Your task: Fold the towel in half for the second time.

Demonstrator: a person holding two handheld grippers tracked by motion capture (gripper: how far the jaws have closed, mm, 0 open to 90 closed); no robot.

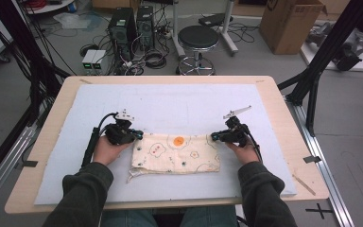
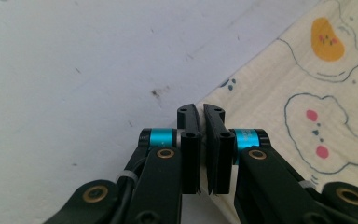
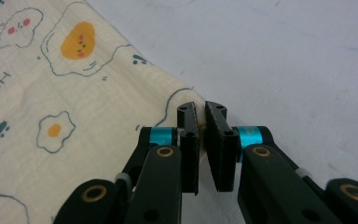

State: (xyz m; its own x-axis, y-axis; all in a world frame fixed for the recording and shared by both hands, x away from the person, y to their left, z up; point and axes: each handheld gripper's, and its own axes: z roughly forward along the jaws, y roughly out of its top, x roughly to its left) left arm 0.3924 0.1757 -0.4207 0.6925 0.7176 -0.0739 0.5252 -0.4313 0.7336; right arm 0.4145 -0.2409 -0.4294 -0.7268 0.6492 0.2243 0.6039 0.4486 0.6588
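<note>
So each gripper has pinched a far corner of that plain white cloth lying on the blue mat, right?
Not plain white. The high view shows the cloth is cream, printed with fried eggs and small cartoon figures. The rest holds: left gripper and right gripper each pinch a far corner, on the blue mat.

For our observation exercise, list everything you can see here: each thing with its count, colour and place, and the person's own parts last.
Cream cotton cloth printed with fried eggs: one, cream, folded, near middle of mat.
Pale blue foam mat: one, covering table.
Light wooden table: one, centre.
Round black stool: one, on floor beyond table.
Black computer towers: two, floor, far left.
Brown cardboard box: one, floor, far right.
Left gripper: one, black, shut on cloth's left corner.
Right gripper: one, black, shut on cloth's right corner.
Dark green sleeves: two, bottom edge.
</note>
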